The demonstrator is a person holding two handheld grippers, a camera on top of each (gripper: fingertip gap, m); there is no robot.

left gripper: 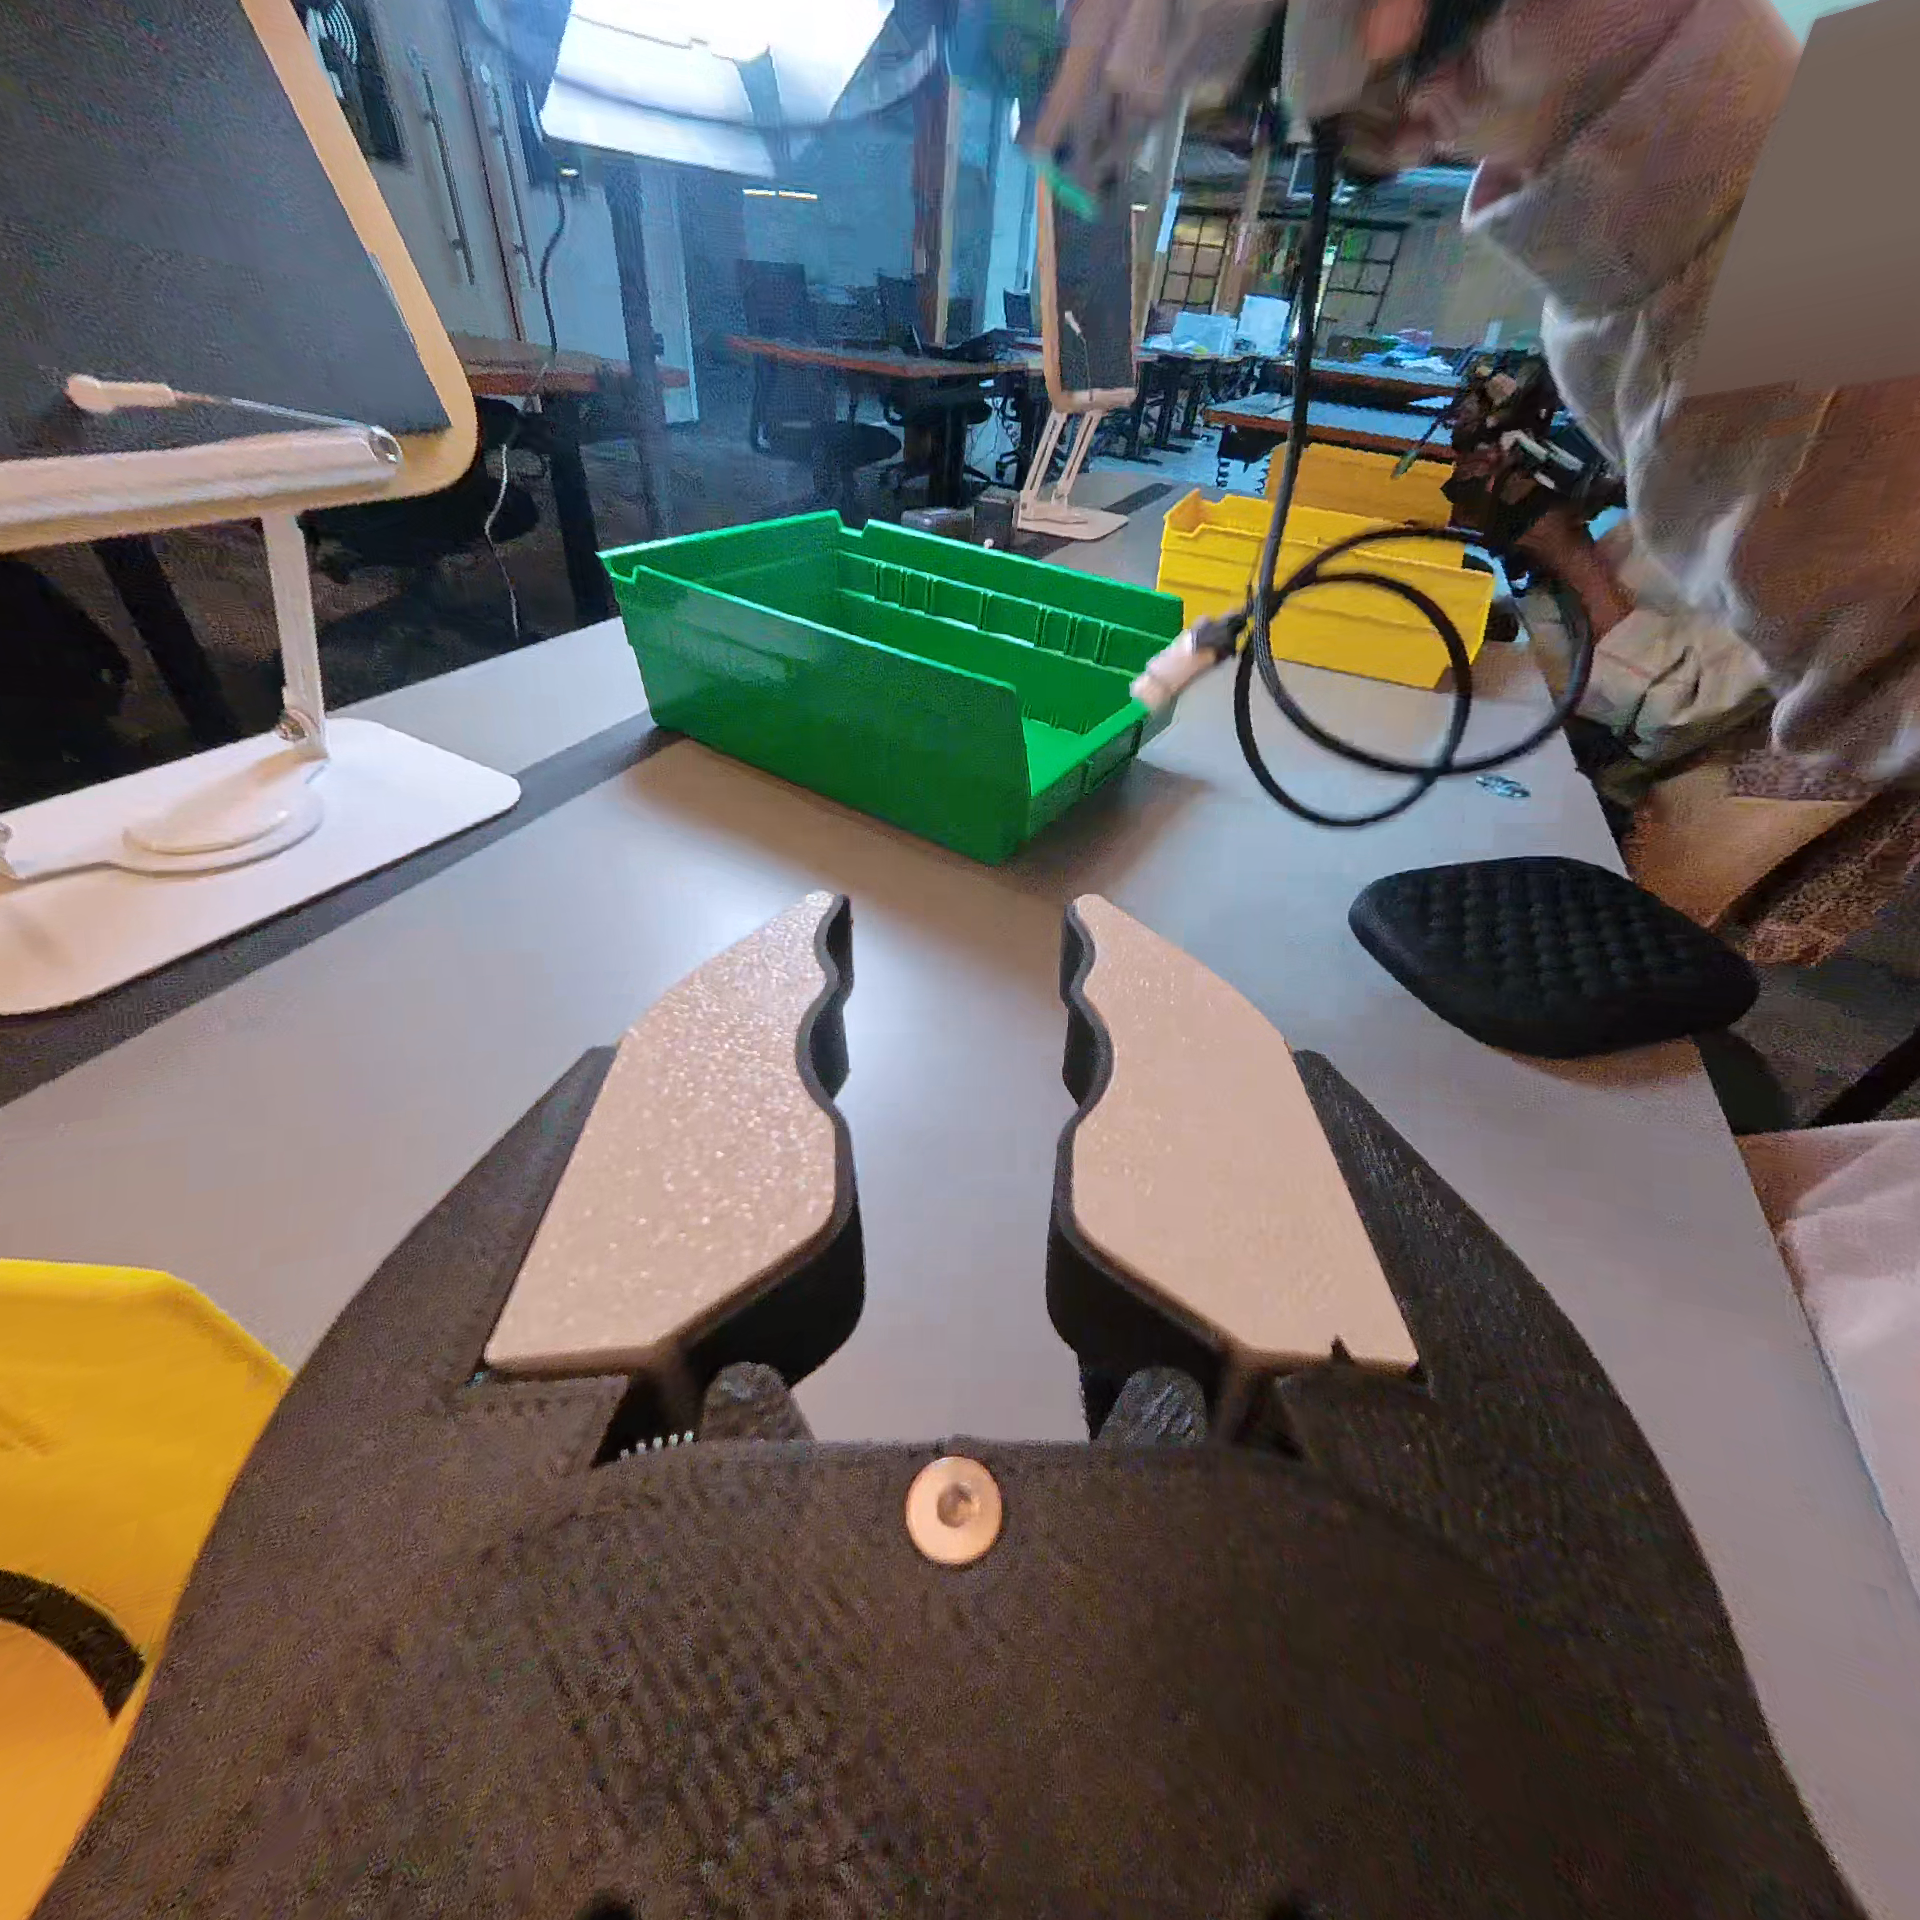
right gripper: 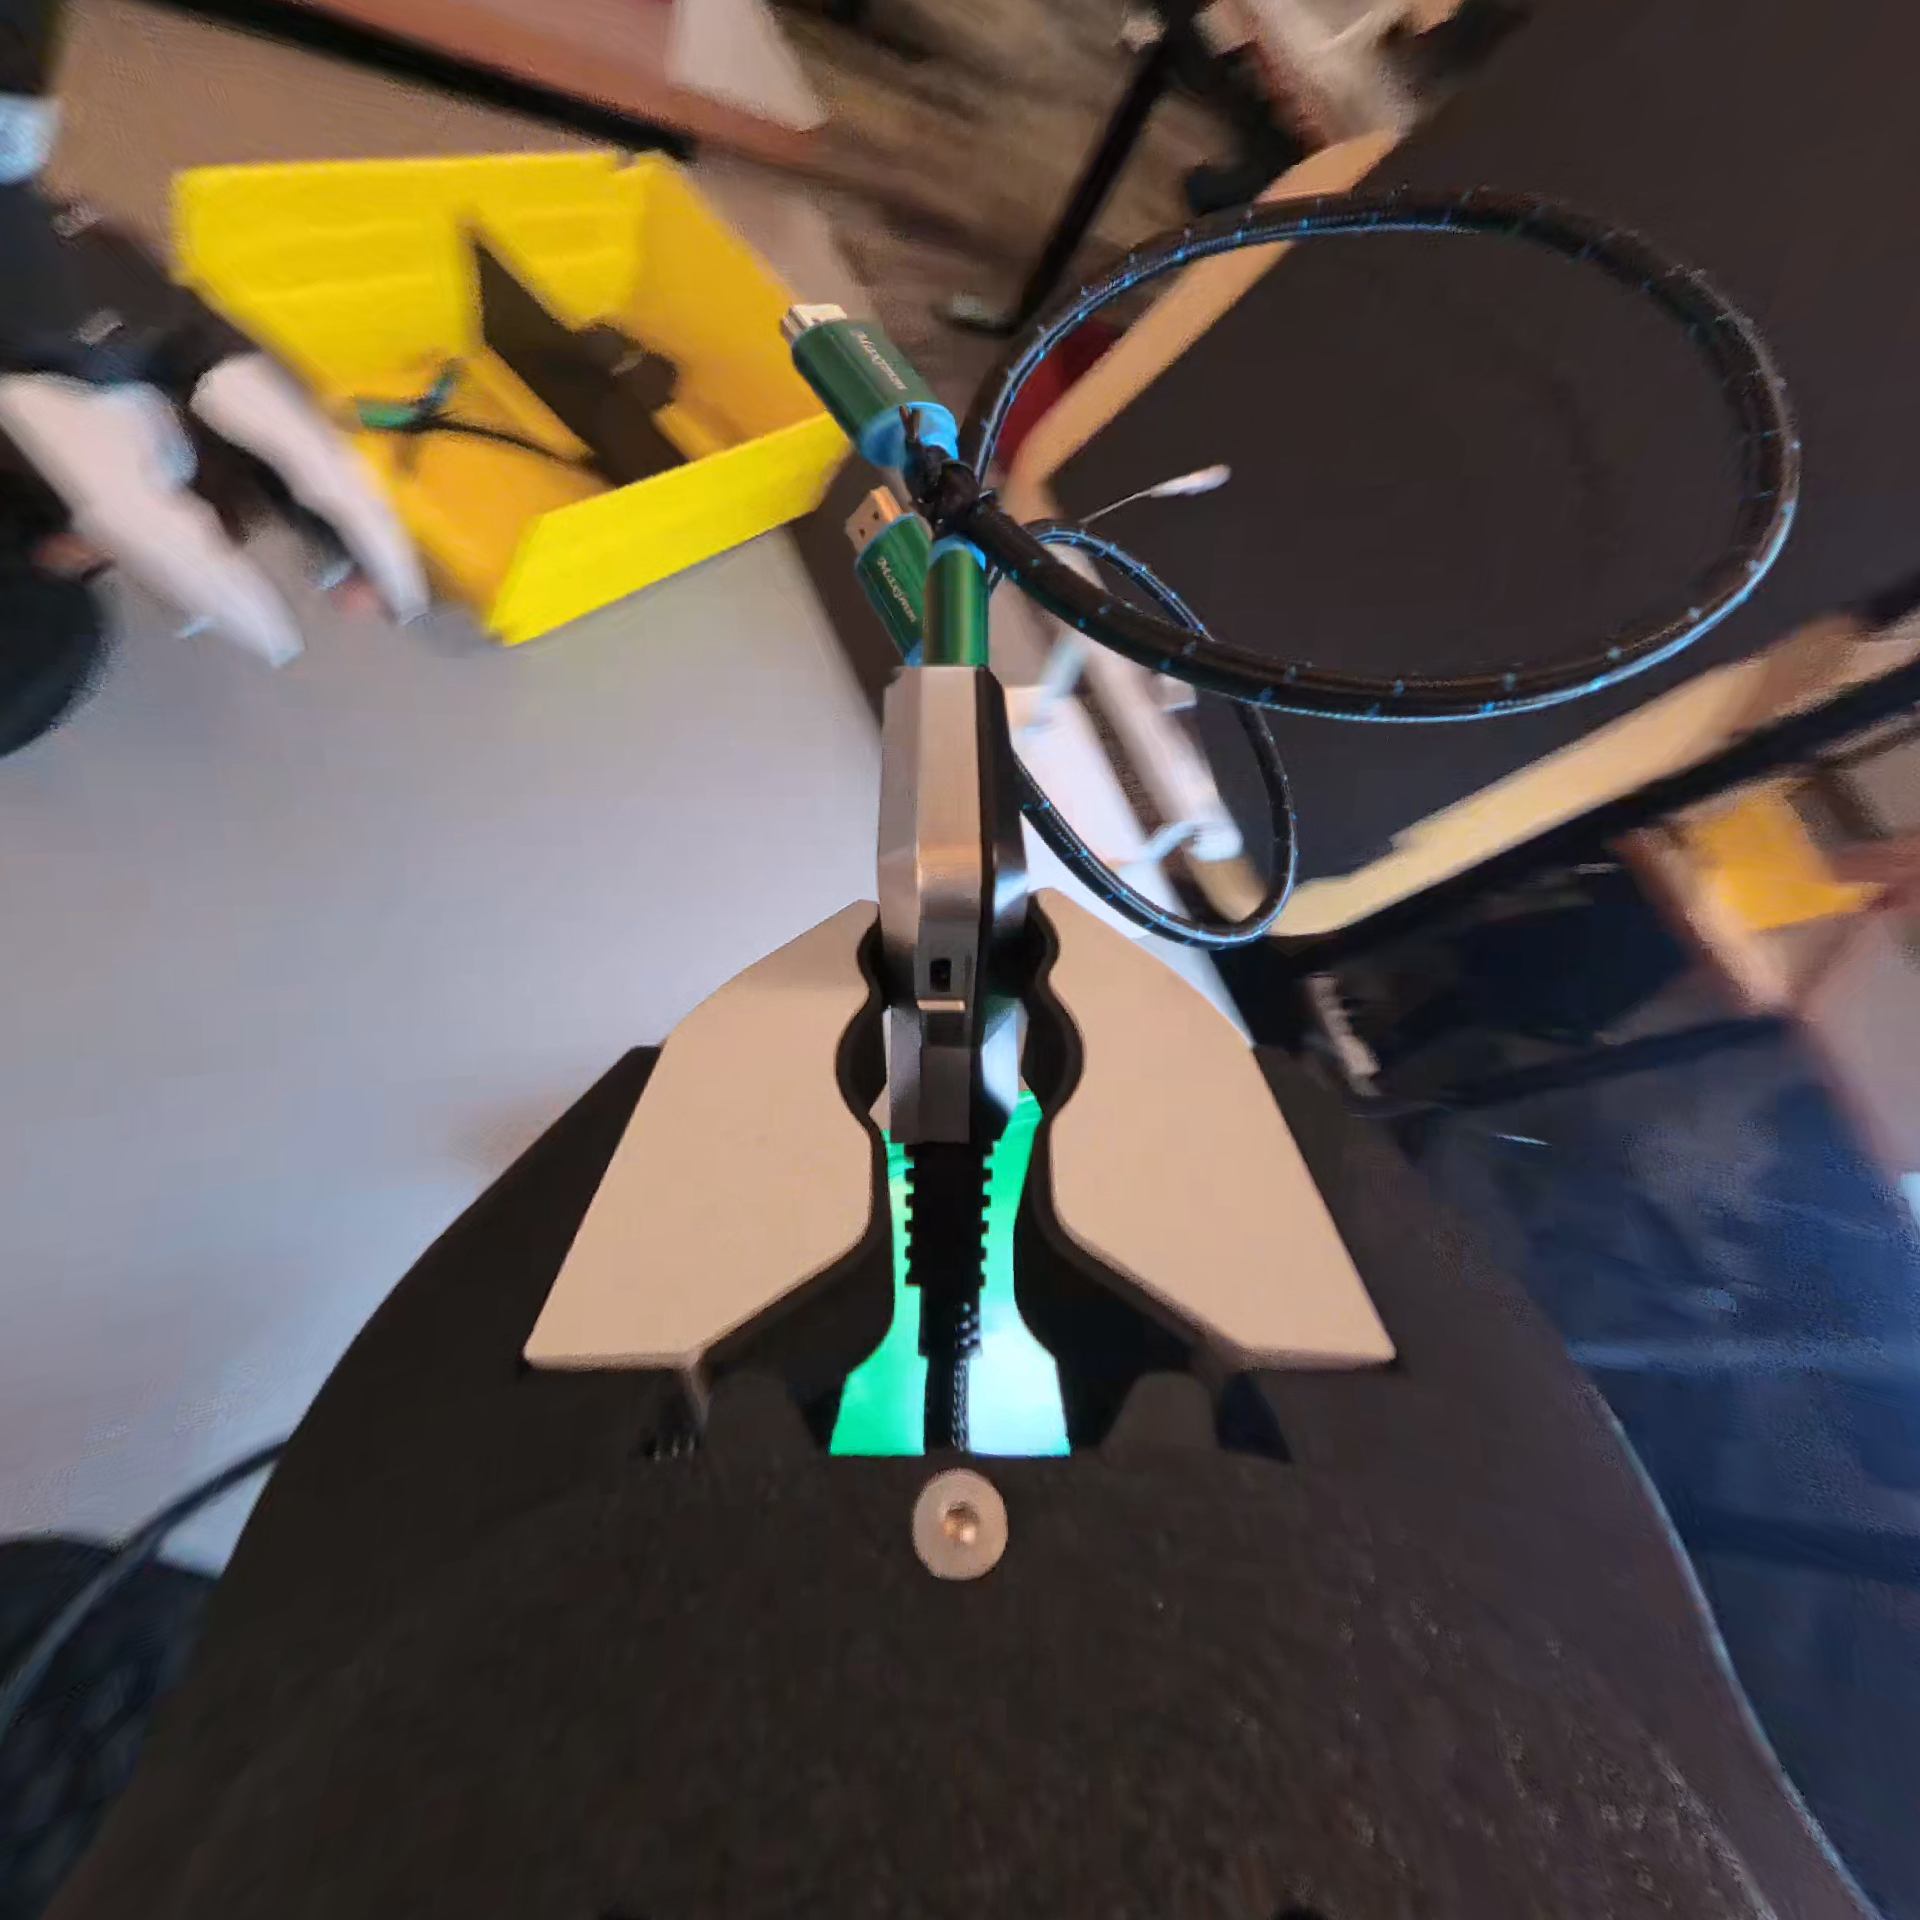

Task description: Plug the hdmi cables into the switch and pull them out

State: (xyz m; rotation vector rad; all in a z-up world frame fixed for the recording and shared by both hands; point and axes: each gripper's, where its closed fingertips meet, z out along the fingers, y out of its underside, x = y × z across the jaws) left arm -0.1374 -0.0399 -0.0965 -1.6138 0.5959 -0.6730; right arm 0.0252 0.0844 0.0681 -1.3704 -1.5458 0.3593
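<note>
Right tongs (right gripper: 951, 971) clamp switch (right gripper: 935, 821) aloft, cables (right gripper: 1455, 686) dangling; left tongs (left gripper: 956, 971) gaping, empty, over worktop (left gripper: 416, 1091), ready to assist.

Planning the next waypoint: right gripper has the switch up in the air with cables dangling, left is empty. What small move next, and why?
Probably lower the right gripper to set the switch on the table: it hangs airborne, cable looped and one green plug loose, while the left gripper sits open and empty.
</note>
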